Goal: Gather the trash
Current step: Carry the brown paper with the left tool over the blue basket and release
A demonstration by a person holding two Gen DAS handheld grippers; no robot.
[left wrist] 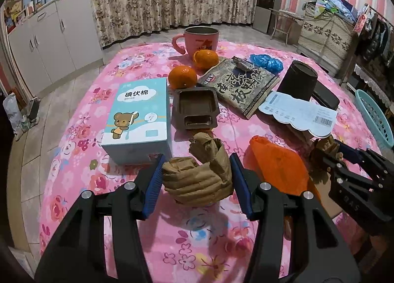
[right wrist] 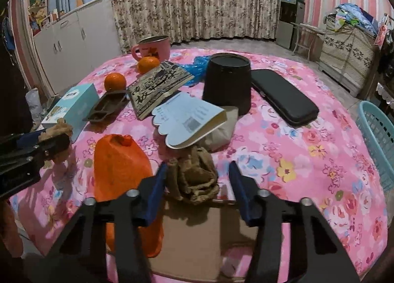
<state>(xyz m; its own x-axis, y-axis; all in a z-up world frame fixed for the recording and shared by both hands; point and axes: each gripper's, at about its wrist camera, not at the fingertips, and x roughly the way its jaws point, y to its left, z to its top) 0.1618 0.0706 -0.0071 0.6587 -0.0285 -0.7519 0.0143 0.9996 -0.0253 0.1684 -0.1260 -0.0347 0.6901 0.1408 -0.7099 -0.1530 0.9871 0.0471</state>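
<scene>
A crumpled brown paper bag (left wrist: pixel 199 172) lies on the pink floral table between the blue pads of my left gripper (left wrist: pixel 197 184), which is open around it with small gaps on both sides. A second crumpled brown paper wad (right wrist: pixel 194 179) lies between the pads of my right gripper (right wrist: pixel 197 190), which is open; the left pad is close to it. An orange plastic bag (right wrist: pixel 120 167) lies between the two wads, also in the left wrist view (left wrist: pixel 275 167). The right gripper shows in the left wrist view (left wrist: pixel 339 157), the left gripper in the right wrist view (right wrist: pixel 49 140).
A light blue box (left wrist: pixel 138 120), a brown tray (left wrist: pixel 194 108), two oranges (left wrist: pixel 182 76), a pink mug (left wrist: pixel 200 39), a dark printed packet (left wrist: pixel 243 83), a blue plastic wad (left wrist: pixel 266 61), a black upturned cup (right wrist: pixel 227 81), a white card (right wrist: pixel 187 118), a black case (right wrist: pixel 283 95). A turquoise basket (right wrist: pixel 376 140) stands at the right.
</scene>
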